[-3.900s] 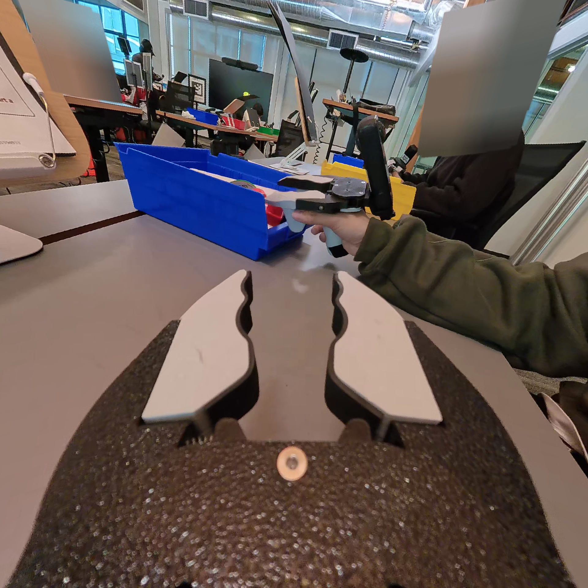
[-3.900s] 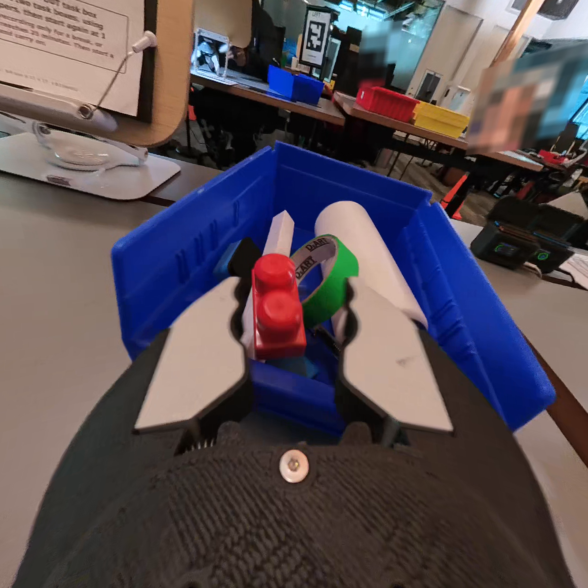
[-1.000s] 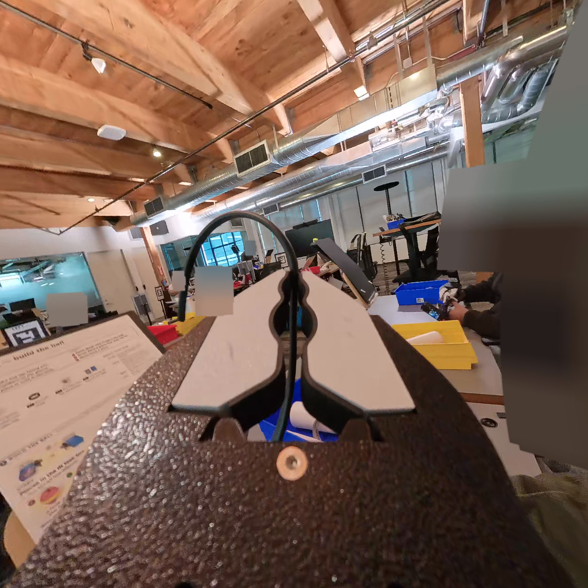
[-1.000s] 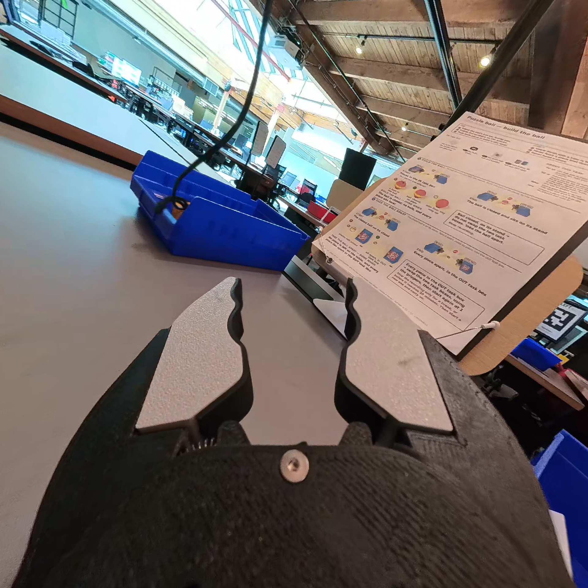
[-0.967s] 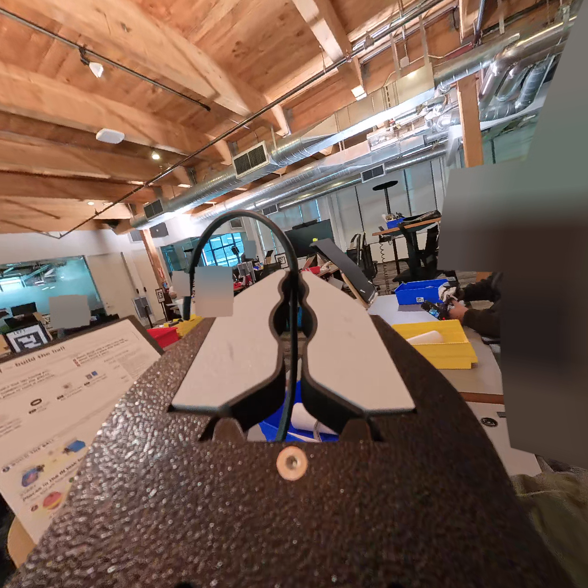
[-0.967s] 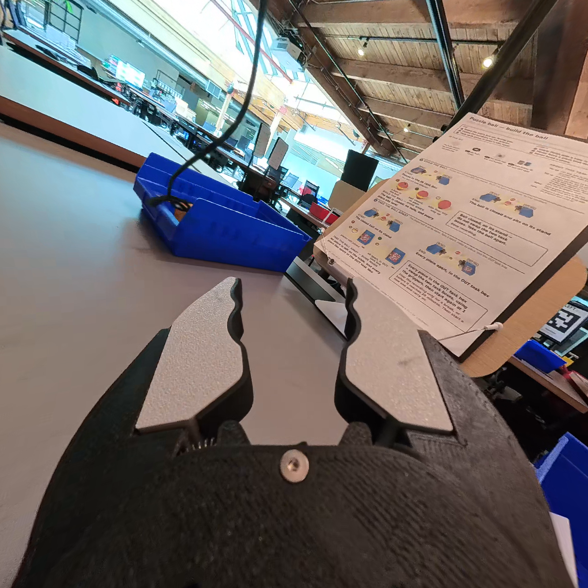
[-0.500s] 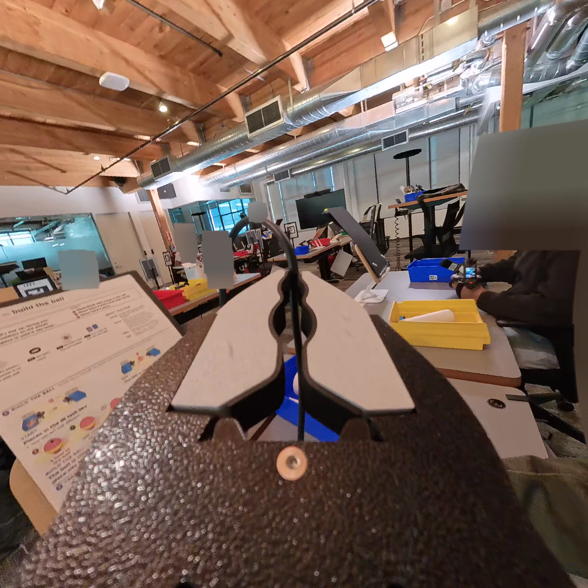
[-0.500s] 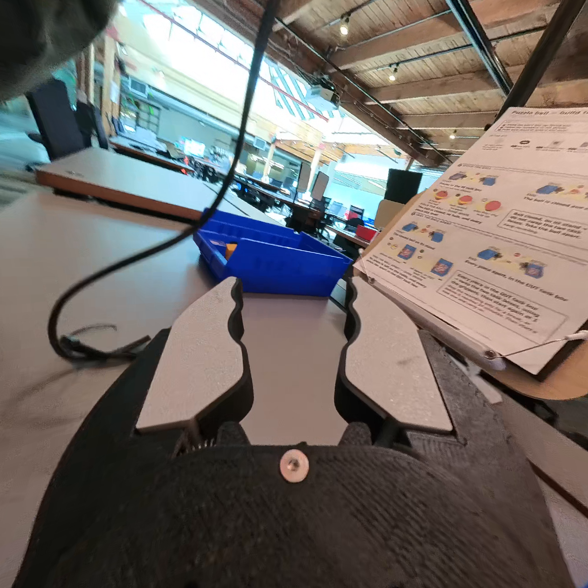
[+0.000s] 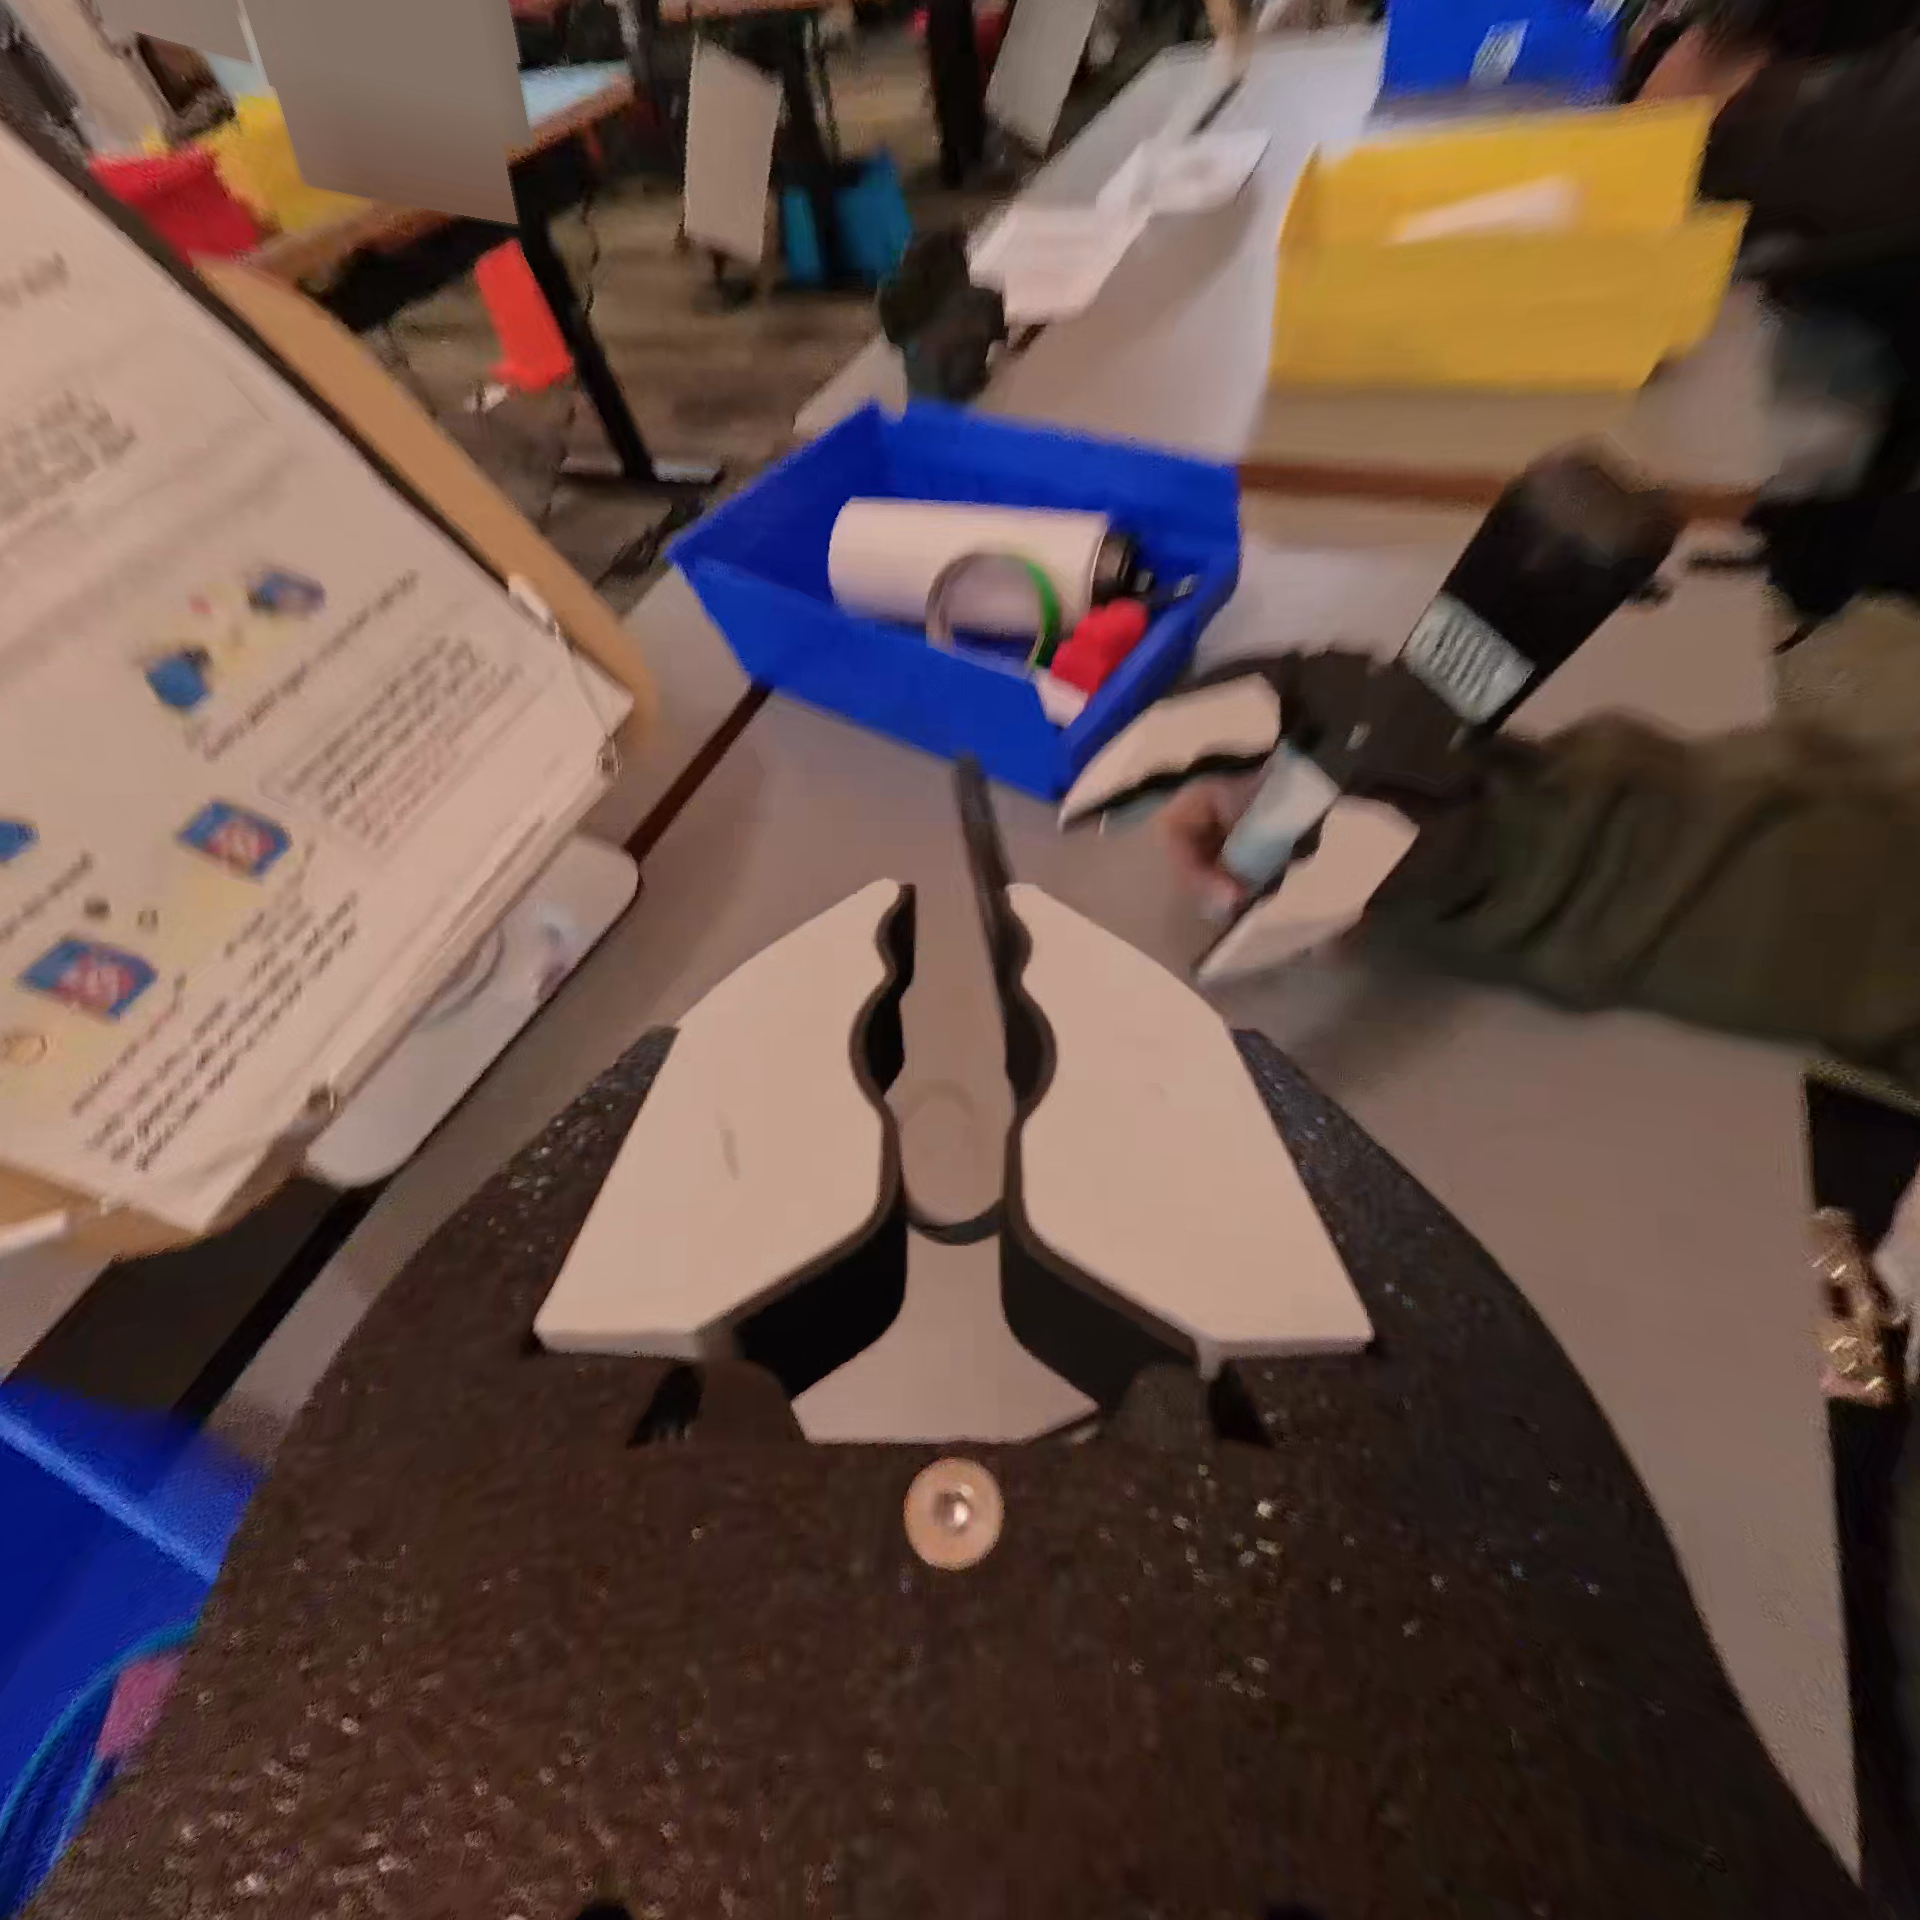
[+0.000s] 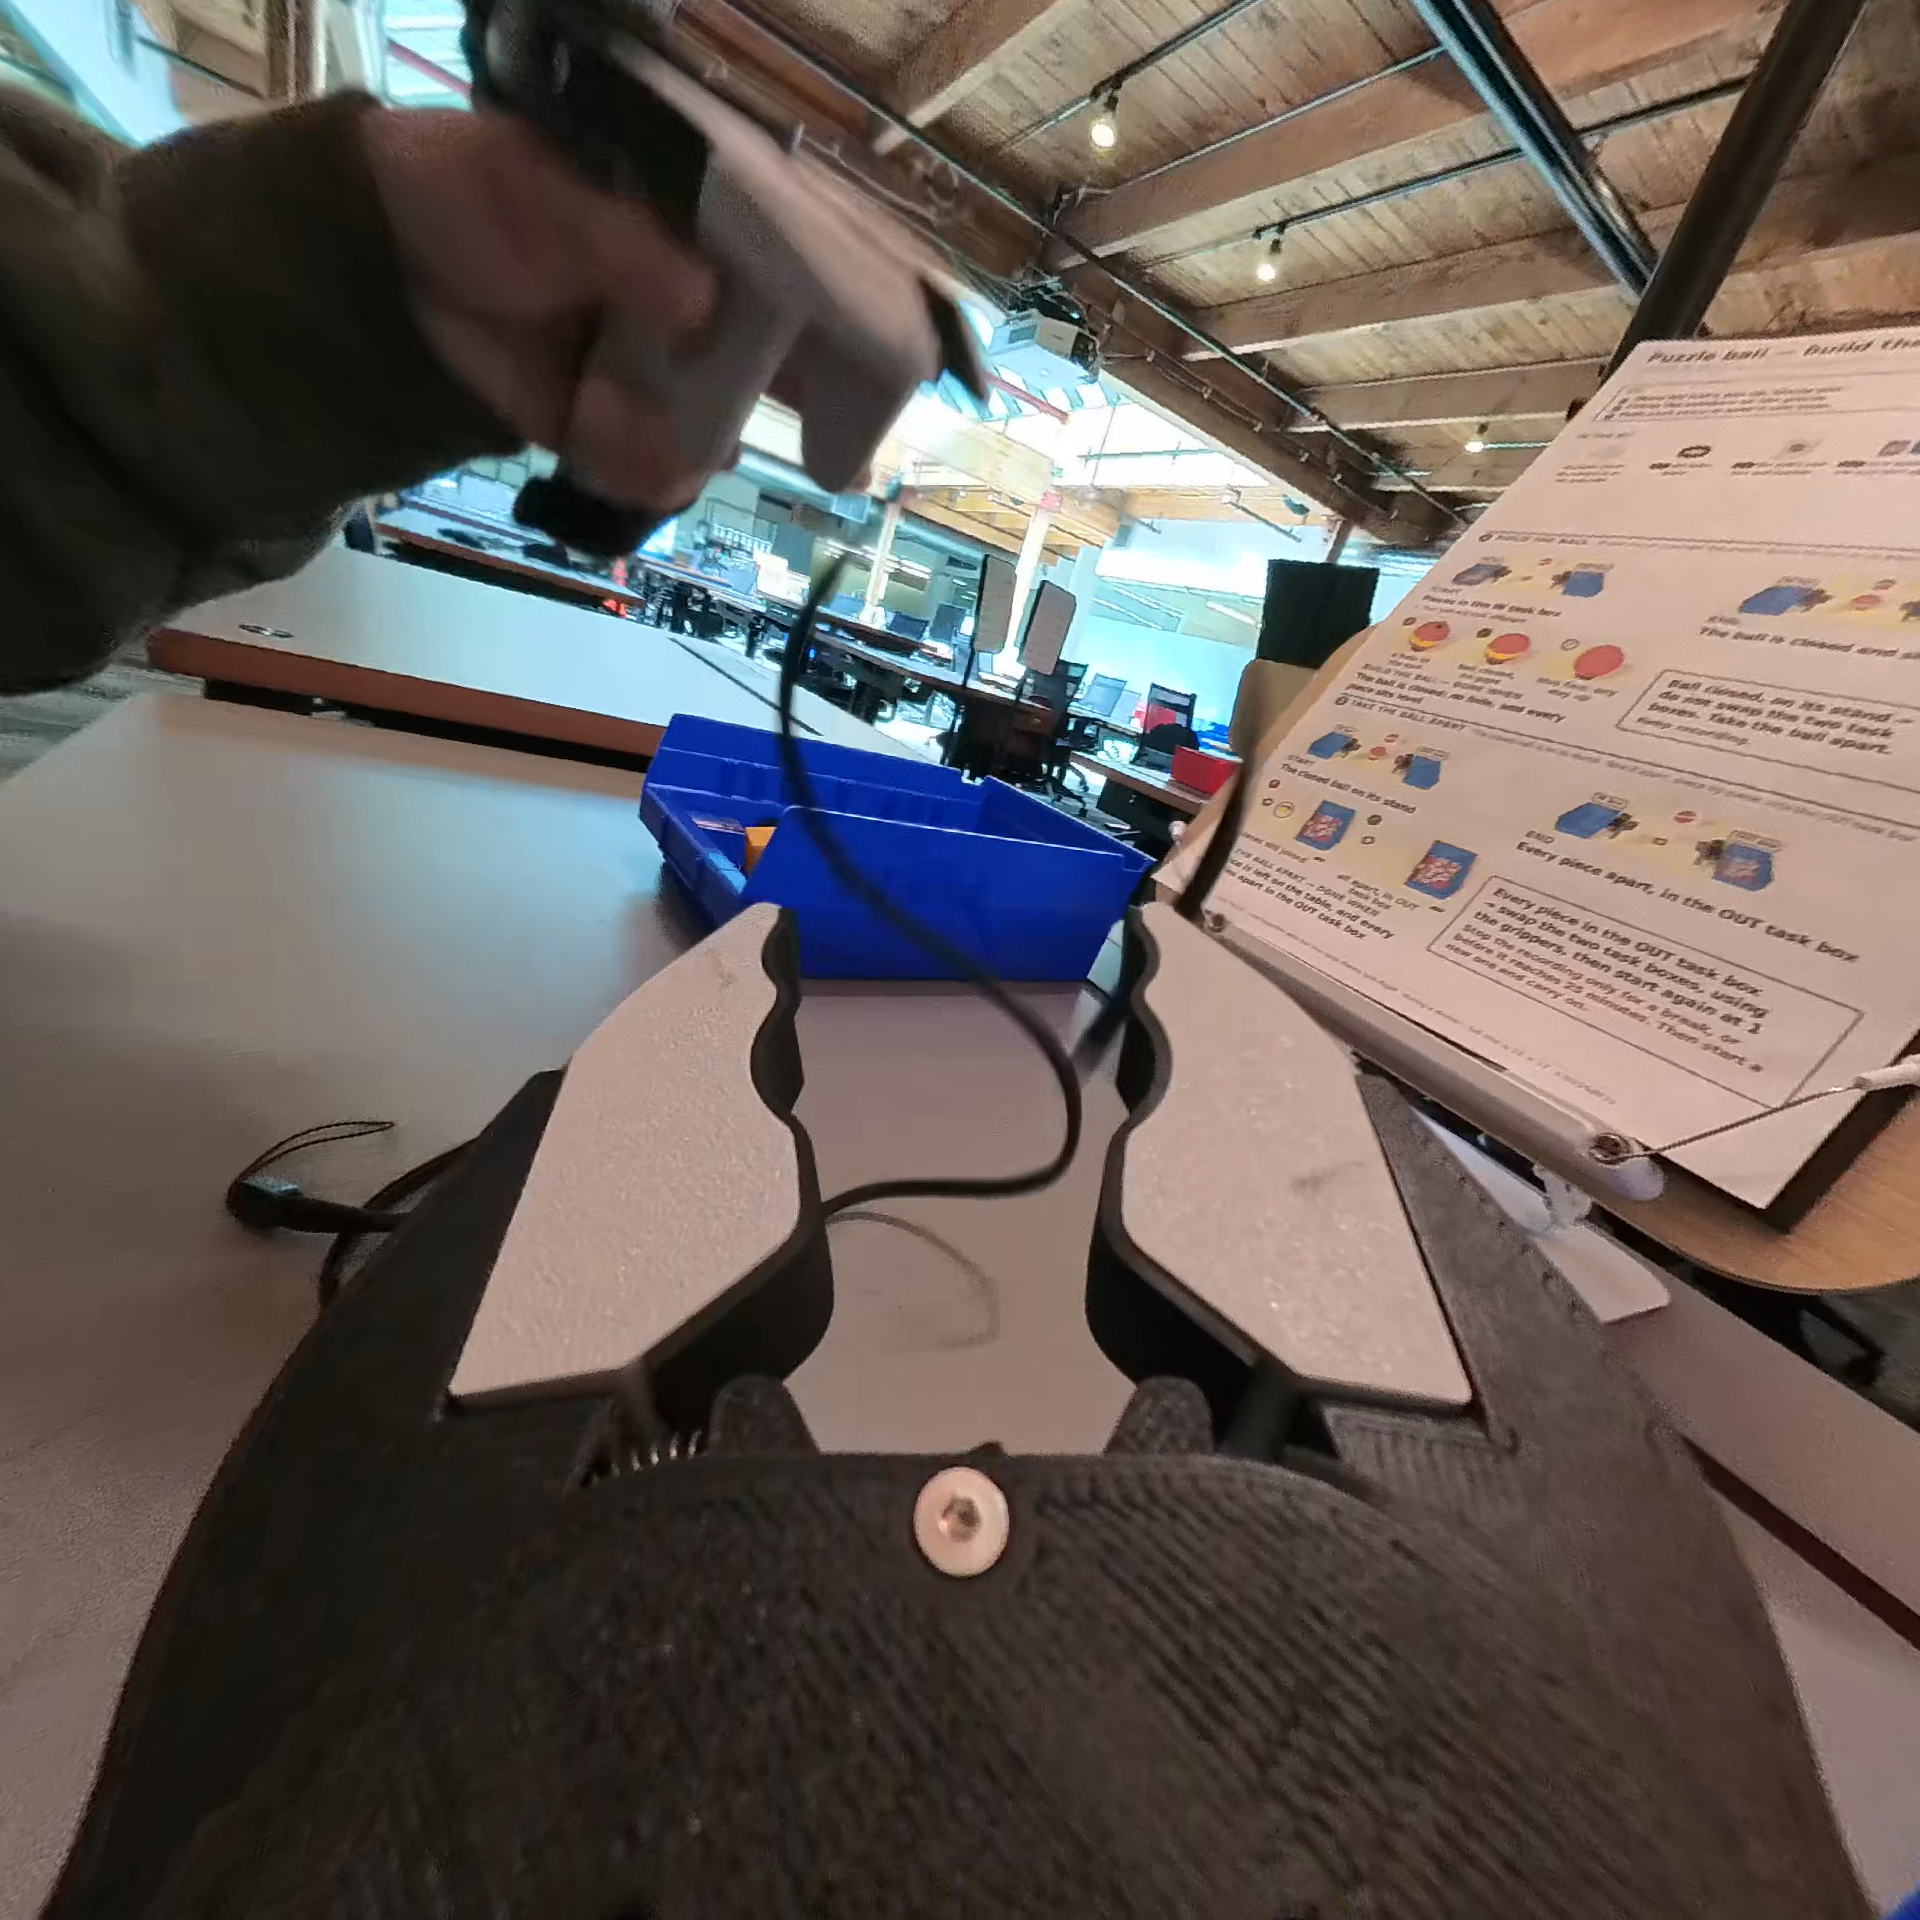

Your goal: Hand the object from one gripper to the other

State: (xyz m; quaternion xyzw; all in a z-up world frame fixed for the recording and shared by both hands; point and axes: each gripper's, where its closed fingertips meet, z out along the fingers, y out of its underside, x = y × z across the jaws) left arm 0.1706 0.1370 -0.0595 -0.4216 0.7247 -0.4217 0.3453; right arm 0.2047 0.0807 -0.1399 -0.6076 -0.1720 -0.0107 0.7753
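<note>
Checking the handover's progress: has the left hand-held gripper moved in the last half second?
Yes. The left hand-held gripper has tipped downward: ceiling beams filled its view, now the blue plastic bin on the grey table.

The cord [image 10: 914,925] was black, and the table [image 10: 312,883] was plain grey. Both gripper bodies were black with a speckled texture, and their fingers [image 9: 748,1122] [image 10: 644,1143] were light grey. The bin [image 9: 862,644] was blue, holding a white roll [image 9: 966,540], a green-edged tape ring [image 9: 997,613] and a red block [image 9: 1101,644]; another bin [image 9: 1486,281] was yellow.
</note>
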